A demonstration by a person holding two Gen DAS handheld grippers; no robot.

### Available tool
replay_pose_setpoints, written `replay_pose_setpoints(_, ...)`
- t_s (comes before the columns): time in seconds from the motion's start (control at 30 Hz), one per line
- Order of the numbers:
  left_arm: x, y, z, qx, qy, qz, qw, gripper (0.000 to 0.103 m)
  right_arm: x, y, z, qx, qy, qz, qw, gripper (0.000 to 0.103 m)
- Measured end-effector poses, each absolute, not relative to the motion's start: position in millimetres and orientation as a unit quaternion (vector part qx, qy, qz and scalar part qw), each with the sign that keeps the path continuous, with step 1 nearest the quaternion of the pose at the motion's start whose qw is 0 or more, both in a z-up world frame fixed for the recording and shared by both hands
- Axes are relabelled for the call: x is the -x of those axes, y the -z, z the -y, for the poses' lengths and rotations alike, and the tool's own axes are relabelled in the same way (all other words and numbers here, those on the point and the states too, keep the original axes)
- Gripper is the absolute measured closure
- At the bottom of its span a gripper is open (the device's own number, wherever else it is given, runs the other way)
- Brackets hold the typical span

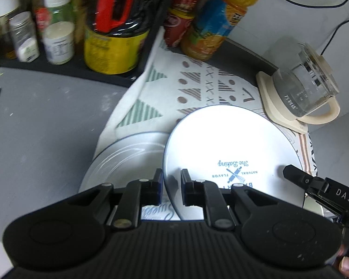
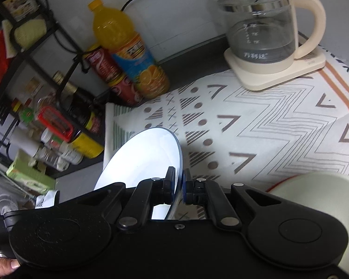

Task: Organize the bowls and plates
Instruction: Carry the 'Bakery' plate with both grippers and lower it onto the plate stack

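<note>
The round white plate with a thin blue rim and blue "The Baking" print is the landmark here. The left tongs clamp its near rim, one black finger on each side of the edge, and the plate stands tilted above the patterned white cloth. Just left of it, partly under it, lies a second white plate with raised rings. At its right edge the tip of the right tongs meets the rim. Beyond the plate to the right sits a glass kettle on a cream base. Beyond it, an orange juice bottle stands on the grey table.
</note>
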State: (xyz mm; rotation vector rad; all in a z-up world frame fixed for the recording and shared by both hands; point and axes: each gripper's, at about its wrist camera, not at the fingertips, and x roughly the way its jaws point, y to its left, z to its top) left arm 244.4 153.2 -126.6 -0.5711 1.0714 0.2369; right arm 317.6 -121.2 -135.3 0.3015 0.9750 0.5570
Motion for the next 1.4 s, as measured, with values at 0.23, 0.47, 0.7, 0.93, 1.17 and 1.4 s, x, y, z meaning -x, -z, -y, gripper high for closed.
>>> replay_pose_setpoints(0.23, -215.4, 128.0, -156.4, 0.273, -0.135, -0.500, 0.811, 0.090, -297.2, 142.7, 118.4, -0.131, -0.286, -0.469, 0.825, 0.096)
replay_pose_setpoints(0.47, -195.8, 138.5, -154.2, 0.273, -0.150, -0.513, 0.800, 0.090, -282.3, 155.2, 115.8, -0.118, -0.297, -0.482, 0.816, 0.096)
replay_pose_setpoints(0.7, -184.8, 148.0, -153.8, 0.274, -0.157, -0.522, 0.792, 0.090, -273.6, 163.9, 112.9, -0.101, -0.299, -0.493, 0.811, 0.096)
replay_pose_setpoints(0.93, -184.8, 158.0, -153.8, 0.265, -0.165, -0.532, 0.787, 0.090, -265.5, 165.7, 104.3, -0.066, -0.300, -0.493, 0.814, 0.096)
replay_pose_setpoints(1.17, -187.9, 168.5, -157.6, 0.268, -0.161, -0.540, 0.782, 0.090, -262.6, 170.6, 98.6, -0.051, -0.283, -0.495, 0.820, 0.096)
replay_pose_setpoints(1.4, -197.3, 174.9, -155.3, 0.253, -0.162, -0.548, 0.781, 0.089, -262.4, 174.6, 91.6, -0.038, -0.262, -0.494, 0.828, 0.096)
